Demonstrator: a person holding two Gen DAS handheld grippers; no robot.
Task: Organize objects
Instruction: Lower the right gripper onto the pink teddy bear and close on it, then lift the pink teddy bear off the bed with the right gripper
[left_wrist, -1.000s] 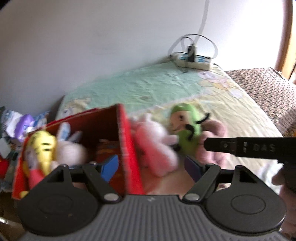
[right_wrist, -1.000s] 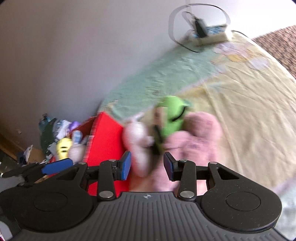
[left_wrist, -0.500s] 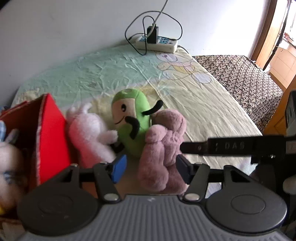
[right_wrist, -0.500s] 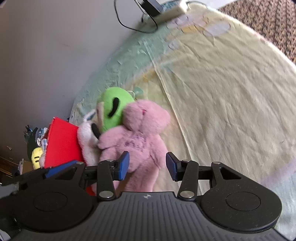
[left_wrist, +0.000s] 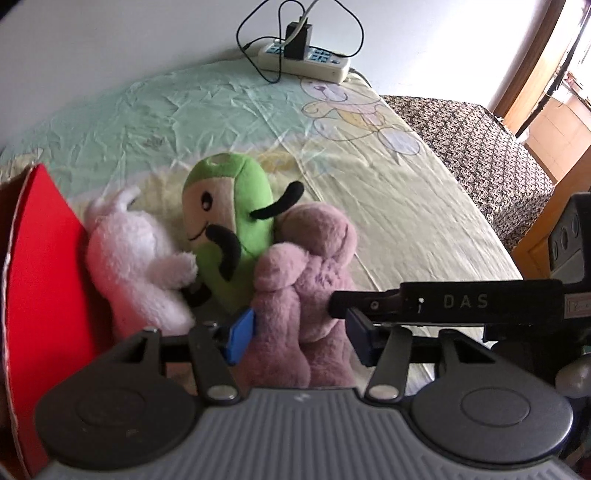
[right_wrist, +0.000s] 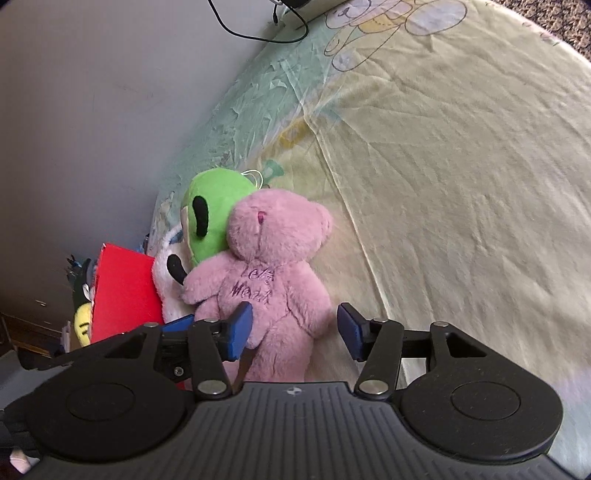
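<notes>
Two grippers over pink bear (right_wrist: 275, 291) on bedsheet (right_wrist: 461, 184). Left gripper (left_wrist: 297, 334) jaws closing, bear's lower body between, left pad touching fur. Right gripper (right_wrist: 293, 326) jaws opening around bear's legs, right pad clear. Red box (left_wrist: 40, 280) at left, interior cut off; yellow toy (right_wrist: 83, 321) peeks behind. White plush (left_wrist: 136, 266), green plush (left_wrist: 236, 221) wedged between box and bear. Power strip (left_wrist: 304, 61) far, by wall.

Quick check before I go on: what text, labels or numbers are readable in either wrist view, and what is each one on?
"DAS": on the black bar of the right gripper, seen from the left wrist view.
Purple stitched writing on the pink teddy bear, chest: two short words, too blurred to read surely.
Small label at the bar's right end: too small to read.
Power strip markings: unreadable.
Bedsheet: cartoon drawing only, no words.
</notes>
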